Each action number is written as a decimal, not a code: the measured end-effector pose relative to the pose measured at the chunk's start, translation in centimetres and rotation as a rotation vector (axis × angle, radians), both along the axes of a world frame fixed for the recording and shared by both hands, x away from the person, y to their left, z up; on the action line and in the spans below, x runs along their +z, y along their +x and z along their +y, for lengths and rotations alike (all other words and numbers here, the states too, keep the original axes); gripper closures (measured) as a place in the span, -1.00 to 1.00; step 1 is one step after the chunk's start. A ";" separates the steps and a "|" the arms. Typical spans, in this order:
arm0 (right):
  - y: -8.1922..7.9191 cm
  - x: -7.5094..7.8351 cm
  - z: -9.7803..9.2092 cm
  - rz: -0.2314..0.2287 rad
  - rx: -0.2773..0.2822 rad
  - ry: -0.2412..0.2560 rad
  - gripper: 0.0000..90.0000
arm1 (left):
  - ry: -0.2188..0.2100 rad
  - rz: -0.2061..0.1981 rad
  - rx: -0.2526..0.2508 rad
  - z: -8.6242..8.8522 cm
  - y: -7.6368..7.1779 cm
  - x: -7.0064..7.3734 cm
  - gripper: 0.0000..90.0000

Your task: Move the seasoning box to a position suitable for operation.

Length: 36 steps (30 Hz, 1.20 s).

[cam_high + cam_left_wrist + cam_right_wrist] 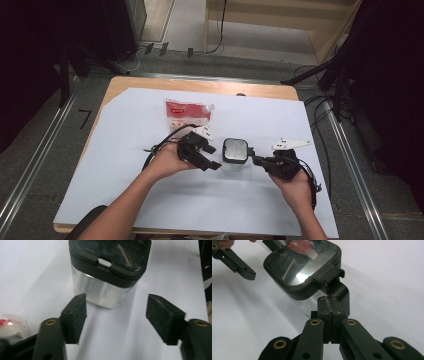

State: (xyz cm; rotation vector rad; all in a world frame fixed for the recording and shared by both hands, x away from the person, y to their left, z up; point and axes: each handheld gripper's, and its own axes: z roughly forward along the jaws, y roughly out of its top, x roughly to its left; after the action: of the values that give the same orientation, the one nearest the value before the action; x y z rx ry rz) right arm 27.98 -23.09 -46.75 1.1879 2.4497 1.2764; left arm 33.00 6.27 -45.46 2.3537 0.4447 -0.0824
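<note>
A clear square container (235,151) with a black lid stands upright on the white sheet at the table's centre. My left gripper (212,157) is just to its left, open, with the jar (107,272) ahead of the jaws and nothing between the pads (76,317). From the right, my right gripper (255,159) is shut, its tips (328,301) pressed against the ribbed latch (332,275) at the lid's edge. One finger of the left gripper (237,262) shows beyond the container (302,267).
A red and white spouted pouch (186,115) lies flat behind the left gripper, blurred at the corner (10,325). White paper (150,200) covers the wooden table. Cables trail from both grippers. Dark stands and floor rails surround the table.
</note>
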 end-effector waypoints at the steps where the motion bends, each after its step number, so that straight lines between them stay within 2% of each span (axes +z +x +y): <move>1: 0.0 0.0 -0.1 0.001 -0.007 0.000 1.00 | -0.002 0.002 -0.001 -0.1 0.1 0.1 -0.35; 5: 0.2 0.0 -0.4 0.008 -0.009 0.001 1.00 | -0.028 0.006 -0.009 -0.5 0.4 0.5 -0.44; 7: 0.2 -0.1 -0.5 0.012 -0.011 0.005 1.00 | -0.032 -0.014 -0.012 -0.8 0.4 0.6 -0.46; 8: 0.3 -0.1 -0.5 0.015 -0.013 0.005 1.00 | -0.041 -0.010 -0.008 -0.9 0.5 0.5 -0.48; 12: 0.4 -0.1 -0.7 0.015 -0.019 0.003 1.00 | -0.029 0.002 -0.006 -1.3 0.9 0.5 -0.54; 20: 0.5 -0.2 -0.8 0.016 -0.018 0.000 1.00 | -0.059 0.022 -0.054 -2.0 1.6 0.5 -0.68; 22: 0.4 -0.2 -0.8 0.020 -0.017 0.001 1.00 | -0.054 0.012 -0.058 -2.2 1.7 0.3 -0.69; 26: 0.4 -0.2 -0.8 0.020 -0.017 0.001 1.00 | -0.014 -0.008 -0.070 -2.6 2.1 -0.1 -0.69; 30: 0.5 -0.3 -0.8 0.021 -0.021 0.000 1.00 | -0.017 -0.011 -0.085 -3.3 2.4 0.1 -0.69; 34: 0.7 -0.4 -0.8 0.022 -0.036 0.002 1.00 | -0.050 0.006 -0.096 -3.4 2.8 -0.3 -0.70; 36: 1.0 -0.4 -0.8 0.011 -0.040 0.003 1.00 | -0.046 0.001 -0.094 -3.5 2.8 -0.4 -0.70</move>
State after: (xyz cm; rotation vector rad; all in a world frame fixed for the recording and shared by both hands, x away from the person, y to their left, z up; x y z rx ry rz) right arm 28.95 -23.90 -47.18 1.2414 2.4204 1.2663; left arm 35.77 2.73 -45.82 2.3284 0.3296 -0.1369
